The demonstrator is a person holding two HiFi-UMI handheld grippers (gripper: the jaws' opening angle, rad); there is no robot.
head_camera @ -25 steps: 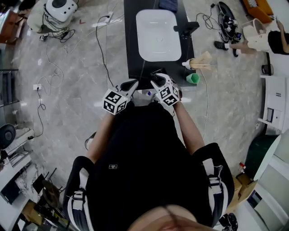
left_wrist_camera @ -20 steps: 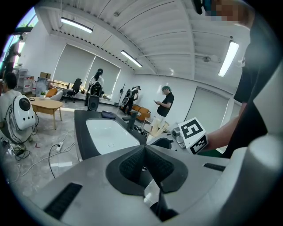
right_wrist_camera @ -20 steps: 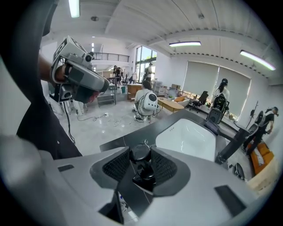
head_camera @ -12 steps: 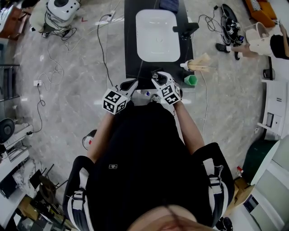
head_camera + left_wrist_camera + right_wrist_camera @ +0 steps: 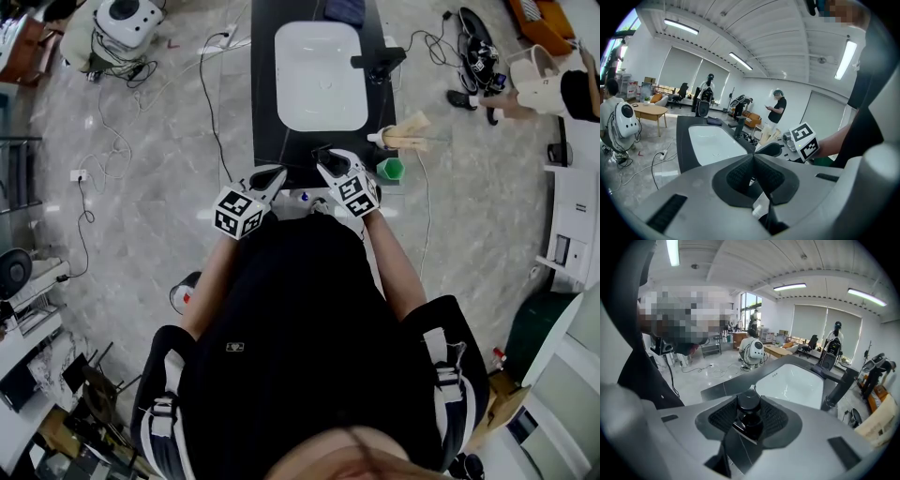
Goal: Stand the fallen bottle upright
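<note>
- Right gripper view: my right tongs (image 5: 750, 422) pinch the bottle (image 5: 749, 402), a small dark one with a round black cap. Both ribbed pads (image 5: 723, 417) press against its sides. The cap end points away from the camera.
- Left gripper view: my left tongs (image 5: 753, 172) are pressed together. Their pads meet along one seam with nothing between them.
- Head view, tongs: both pairs sit side by side, close in front of my body, with the tips reaching the near end of the counter (image 5: 265, 112). From here the bottle is only a dark spot at the right tips, and I cannot tell whether it touches the counter.
- Head view, counter: the top is long and black. A white sink (image 5: 319, 75) is set into it just beyond the tips, and a black faucet (image 5: 375, 62) stands at the sink's right side.
- Head view, right of the tongs: a green cup (image 5: 391, 169) is near the counter's near right corner. A beige bag (image 5: 412, 131) is just beyond the cup, at the counter's right edge.
- Head view, surroundings: the floor (image 5: 141, 187) is grey and polished, and cables (image 5: 211, 84) trail across it to the left of the counter.
</note>
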